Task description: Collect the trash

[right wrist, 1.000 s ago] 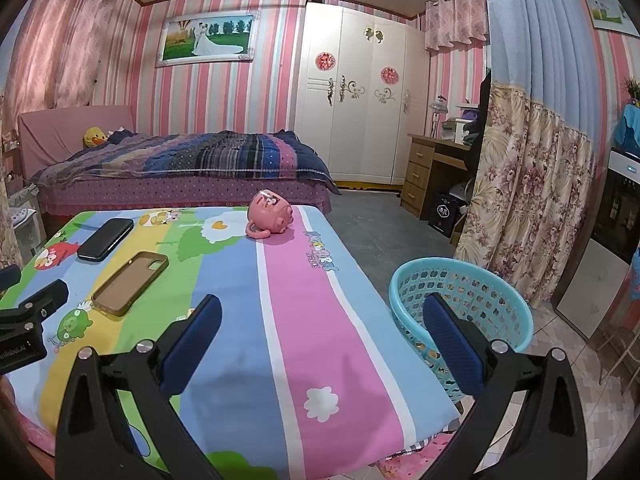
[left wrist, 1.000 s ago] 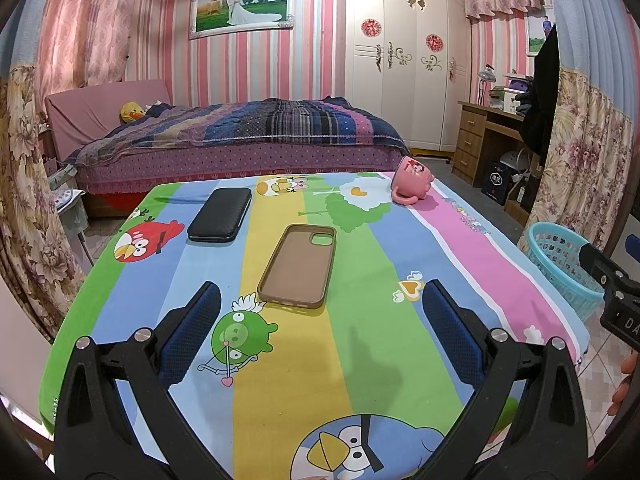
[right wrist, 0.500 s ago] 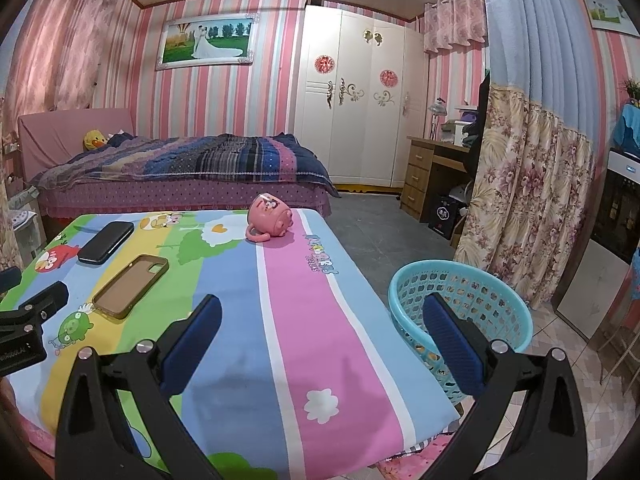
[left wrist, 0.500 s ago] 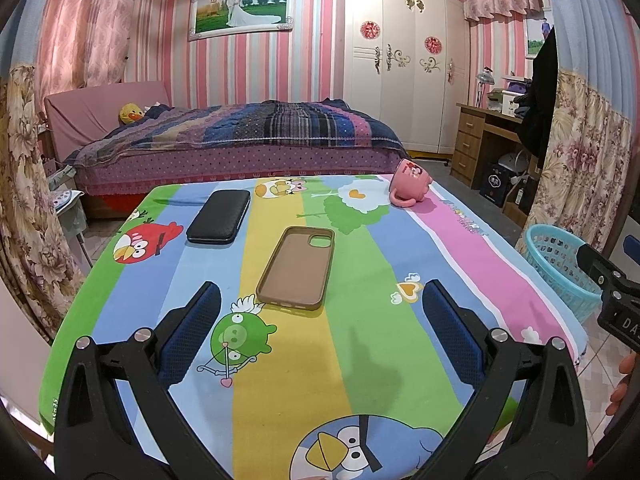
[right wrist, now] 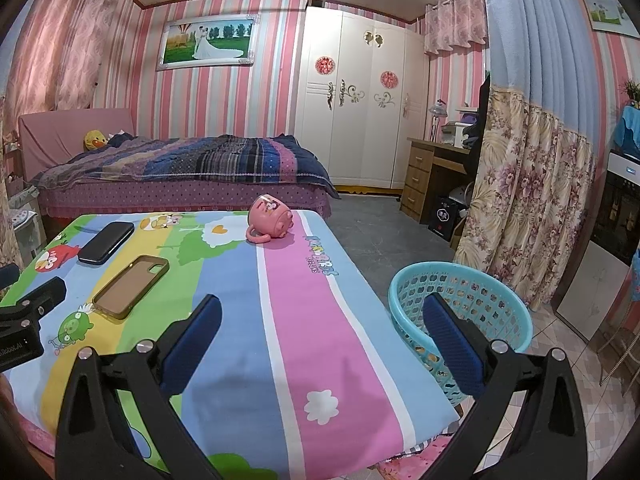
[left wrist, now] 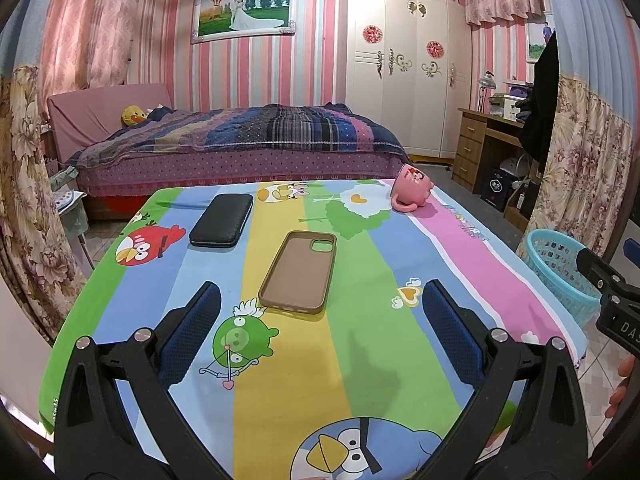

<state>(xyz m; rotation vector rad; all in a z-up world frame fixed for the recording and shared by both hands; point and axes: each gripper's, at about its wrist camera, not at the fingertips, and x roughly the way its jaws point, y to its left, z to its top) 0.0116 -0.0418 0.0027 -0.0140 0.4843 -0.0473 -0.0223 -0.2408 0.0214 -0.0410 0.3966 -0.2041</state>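
Left wrist view: the left gripper (left wrist: 320, 332) hangs above the near part of the table (left wrist: 360, 340), its jaws spread wide and holding nothing. At twelve o'clock from it, just ahead, lies the brown phone case (left wrist: 298, 272), hollow side up. The black wallet-like case (left wrist: 221, 220) sits at eleven o'clock, farther back, and the pink mug (left wrist: 412, 193) lies tipped on its side at one o'clock near the far edge. The teal basket (left wrist: 560, 268) stands on the floor at three o'clock, beside the table.

In the right wrist view the right gripper (right wrist: 320, 344) is likewise wide and empty, poised over the table's near right corner, with the basket just beyond its right finger.

Nothing is collected yet. The phone case looks light, thin and somewhat flexible; pinching one long rim, or across its narrow width, seems the surest hold. The mug is probably stiffer, heavier and smooth, likely to roll, so its handle or rim would be the safer grip.
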